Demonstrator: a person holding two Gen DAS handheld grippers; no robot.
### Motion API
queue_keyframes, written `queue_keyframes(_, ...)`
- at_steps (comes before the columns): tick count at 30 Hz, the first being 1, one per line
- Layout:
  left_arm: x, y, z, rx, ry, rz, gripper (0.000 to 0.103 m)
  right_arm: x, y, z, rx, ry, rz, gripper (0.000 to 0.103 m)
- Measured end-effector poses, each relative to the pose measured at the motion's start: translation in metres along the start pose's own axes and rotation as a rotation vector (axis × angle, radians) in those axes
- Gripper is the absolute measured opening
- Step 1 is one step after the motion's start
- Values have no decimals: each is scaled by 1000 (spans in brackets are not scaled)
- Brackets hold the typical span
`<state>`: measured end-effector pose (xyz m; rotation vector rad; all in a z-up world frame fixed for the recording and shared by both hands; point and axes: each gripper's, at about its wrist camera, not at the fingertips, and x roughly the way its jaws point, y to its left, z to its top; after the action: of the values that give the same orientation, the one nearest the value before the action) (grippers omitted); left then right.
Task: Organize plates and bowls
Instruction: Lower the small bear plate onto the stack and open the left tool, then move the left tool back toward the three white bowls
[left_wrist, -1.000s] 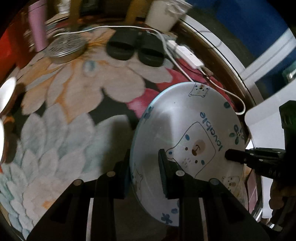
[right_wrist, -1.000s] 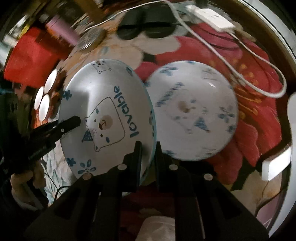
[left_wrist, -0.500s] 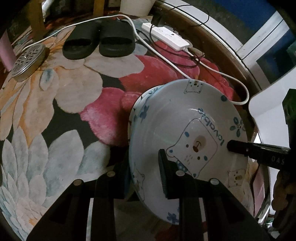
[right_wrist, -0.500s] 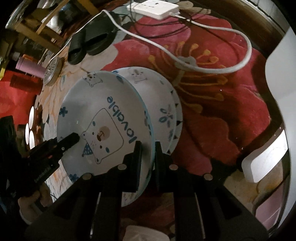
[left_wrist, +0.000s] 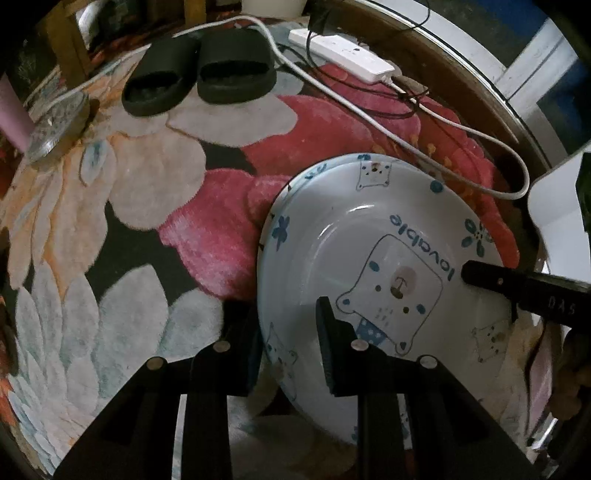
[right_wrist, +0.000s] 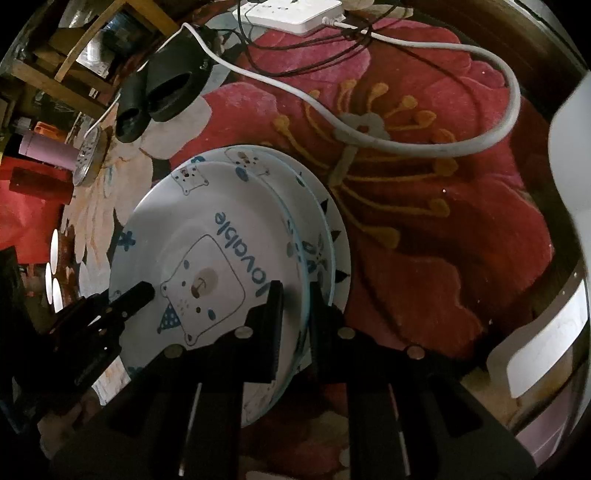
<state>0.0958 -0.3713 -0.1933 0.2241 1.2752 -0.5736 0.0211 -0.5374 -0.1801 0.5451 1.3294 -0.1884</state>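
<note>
Bear plate (right_wrist: 207, 258) now over second plate (right_wrist: 317, 221), floral rug (left_wrist: 147, 192)

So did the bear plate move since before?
Yes. The bear plate was beside the other plate on the rug; now it sits over it, held at both edges by the grippers.

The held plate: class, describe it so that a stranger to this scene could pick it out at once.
Find the big red flower on the floral rug. On its left edge sits a stack of white plates, and the held plate is the top one, gripped at opposite rims by the left gripper and right gripper. Only it shows a full bear face and the word "lovable".
</note>
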Motion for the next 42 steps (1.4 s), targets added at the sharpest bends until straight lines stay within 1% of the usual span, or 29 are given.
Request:
queue_keyframes(2,1,-4,1,17,1,13,27,0,-2,2,6,-15,-13,13)
queue_keyframes(4,2,-2,2,5,2,-10,35,0,-4,4,16,-29,-17,14)
queue_keyframes(5,2,0,2,-7,2,-28,36,0,-5,5,21,-34,-14,14)
queue_keyframes(6,2,0,2,-11,1,-35,41,-1,-5,6,30,-39,-5,16)
queue_keyframes(8,-1,0,3,-20,-7,-56,53,-1,-5,7,26,-45,-8,16)
queue_keyframes(9,-3,0,3,-23,-16,-64,64,-1,-4,7,23,-44,-10,16)
queue_keyframes(10,-7,0,3,-28,-31,-75,72,-1,-5,8,23,-44,-8,16)
queue_keyframes(11,-9,0,4,-33,-40,-82,75,-1,-6,8,27,-41,-1,17)
queue_keyframes(13,-15,2,4,-51,-57,-105,87,-2,-6,8,36,-30,15,21)
queue_keyframes(14,-17,3,5,-61,-64,-114,90,-2,-6,8,41,-25,23,25)
queue_keyframes(15,-20,4,5,-71,-72,-118,96,-3,-4,8,39,-24,25,31)
queue_keyframes(16,-23,6,5,-81,-79,-118,98,-3,1,7,25,-22,22,35)
queue_keyframes(18,-27,9,4,-94,-89,-111,100,-3,11,6,-11,-16,-6,50)
queue_keyframes(19,-29,12,4,-101,-90,-109,100,-2,19,5,-43,-12,-29,54)
queue_keyframes(20,-30,15,3,-109,-91,-107,100,-1,24,5,-63,-8,-42,63)
queue_keyframes(21,-31,17,1,-112,-90,-104,101,-1,29,3,-85,-5,-67,76)
queue_keyframes(23,-31,21,-1,-118,-88,-94,101,-1,39,0,-145,-16,-148,88)
queue_keyframes(25,-31,28,-4,-129,-82,-88,101,-3,48,-2,-203,-25,-201,91)
queue_keyframes(28,-31,37,-8,-147,-78,-73,101,-8,49,-3,-202,-35,-218,92)
queue_keyframes(29,-31,40,-10,-152,-76,-68,101,-10,48,-3,-194,-41,-215,94)
queue_keyframes(30,-32,42,-11,-157,-73,-65,101,-12,48,-5,-187,-44,-210,98)
queue_keyframes(32,-33,46,-14,-159,-72,-57,102,-14,48,-6,-167,-50,-185,100)
queue_keyframes(34,-35,51,-16,-160,-73,-48,102,-14,50,-7,-148,-51,-168,100)
queue_keyframes(37,-37,58,-19,-161,-72,-37,102,-13,55,-7,-137,-53,-163,103)
queue_keyframes(42,-41,71,-24,-175,-71,-21,102,-13,69,-8,-158,-70,-153,103)
